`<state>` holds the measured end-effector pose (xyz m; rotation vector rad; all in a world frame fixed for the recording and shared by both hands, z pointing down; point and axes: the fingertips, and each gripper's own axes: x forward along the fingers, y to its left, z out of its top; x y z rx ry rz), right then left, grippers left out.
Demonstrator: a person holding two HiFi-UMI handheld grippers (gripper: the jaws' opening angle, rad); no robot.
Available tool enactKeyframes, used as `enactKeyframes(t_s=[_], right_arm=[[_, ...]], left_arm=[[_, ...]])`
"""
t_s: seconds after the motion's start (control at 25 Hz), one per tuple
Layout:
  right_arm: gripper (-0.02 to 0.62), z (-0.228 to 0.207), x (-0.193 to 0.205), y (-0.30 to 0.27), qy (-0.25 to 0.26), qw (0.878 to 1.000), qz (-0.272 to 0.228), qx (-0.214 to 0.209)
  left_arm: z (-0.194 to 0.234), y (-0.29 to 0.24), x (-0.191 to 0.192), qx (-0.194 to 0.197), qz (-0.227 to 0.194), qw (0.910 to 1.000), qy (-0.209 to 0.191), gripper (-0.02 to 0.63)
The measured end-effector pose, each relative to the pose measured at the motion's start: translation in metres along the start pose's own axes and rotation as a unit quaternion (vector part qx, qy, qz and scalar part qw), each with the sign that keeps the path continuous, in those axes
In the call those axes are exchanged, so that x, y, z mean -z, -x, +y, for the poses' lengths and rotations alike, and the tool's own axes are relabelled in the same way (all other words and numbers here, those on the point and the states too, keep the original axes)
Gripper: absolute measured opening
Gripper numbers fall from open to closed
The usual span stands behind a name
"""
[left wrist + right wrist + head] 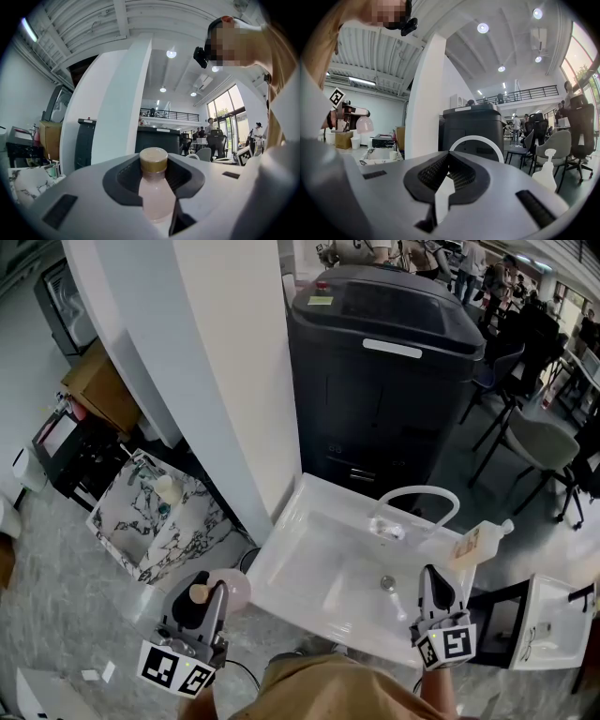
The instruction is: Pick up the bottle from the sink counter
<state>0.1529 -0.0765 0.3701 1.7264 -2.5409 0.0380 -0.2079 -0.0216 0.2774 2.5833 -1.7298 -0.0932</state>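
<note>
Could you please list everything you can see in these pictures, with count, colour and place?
sink: one, white, centre foreground
faucet: one, white arch, at the sink's far edge
pump bottle: one, pale, on the counter right of the faucet
cabinet: one, black, behind the sink
pillar: one, white, left of the cabinet
marbled basin: one, white with dark veins, far left
second sink: one, white, lower right
chair: at least one, grey, right background
pink bottle: one, pink with tan cap, gripped between the left fingers
left gripper: one, grey, lower left
right gripper: one, grey, over the sink's near edge, fingers together, empty
</note>
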Motion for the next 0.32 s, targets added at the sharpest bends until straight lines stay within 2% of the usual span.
enactKeyframes(t_s=[0.32], right_arm=[[0.0,-0.0012,-0.0001,0.0007,0.001,1.0,0.001,0.002]], left_arm=[[0.0005,-0.0005,-0.0005,-0.001,-0.002,1.0,0.0,0.123]])
